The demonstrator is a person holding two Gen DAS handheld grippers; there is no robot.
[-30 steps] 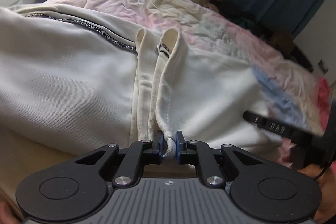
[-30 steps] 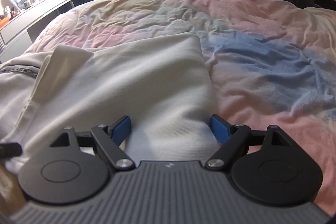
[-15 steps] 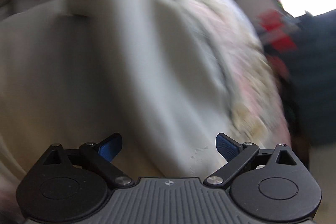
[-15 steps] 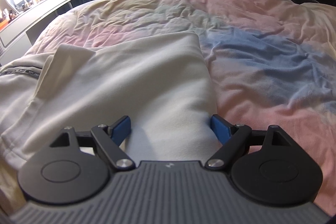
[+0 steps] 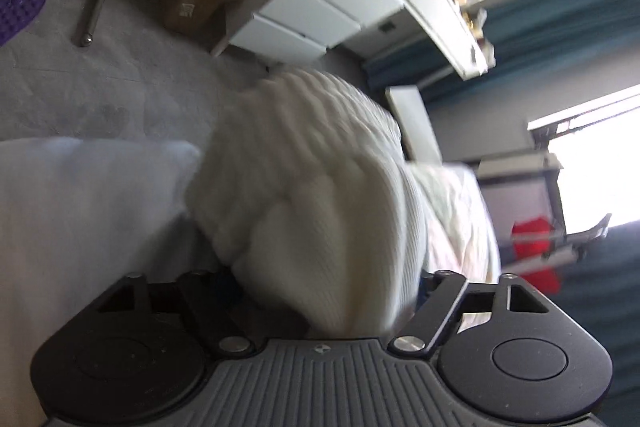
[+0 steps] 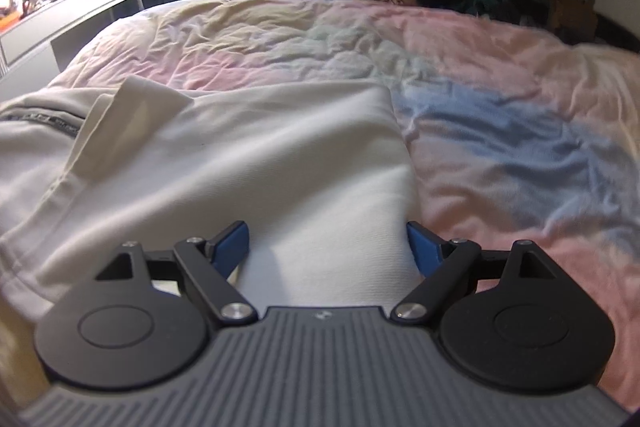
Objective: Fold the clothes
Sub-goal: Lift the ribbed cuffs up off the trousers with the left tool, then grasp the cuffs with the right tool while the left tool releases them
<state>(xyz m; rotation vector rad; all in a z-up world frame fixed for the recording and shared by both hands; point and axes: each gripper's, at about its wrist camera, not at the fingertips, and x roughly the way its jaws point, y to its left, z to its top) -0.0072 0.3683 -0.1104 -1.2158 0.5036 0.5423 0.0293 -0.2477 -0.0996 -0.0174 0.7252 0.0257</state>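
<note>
Since a second ago the left tool has let go of the hem and rolled sideways; its jaws now stand spread around a blurred ribbed bulge of the cream garment. The right tool is unmoved, spread, straddling the garment's smooth folded corner. The garment lies on the bed, its right edge straight, open quilt beyond.

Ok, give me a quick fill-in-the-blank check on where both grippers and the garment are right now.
1. The right gripper has its jaws ____ around the cream garment.
2. The garment lies on a pastel ____.
3. The left wrist view is tilted toward a cardboard ____ on the floor.
4. Cream ____ bulges between the left gripper's jaws.

open; bedspread; box; fabric
</note>
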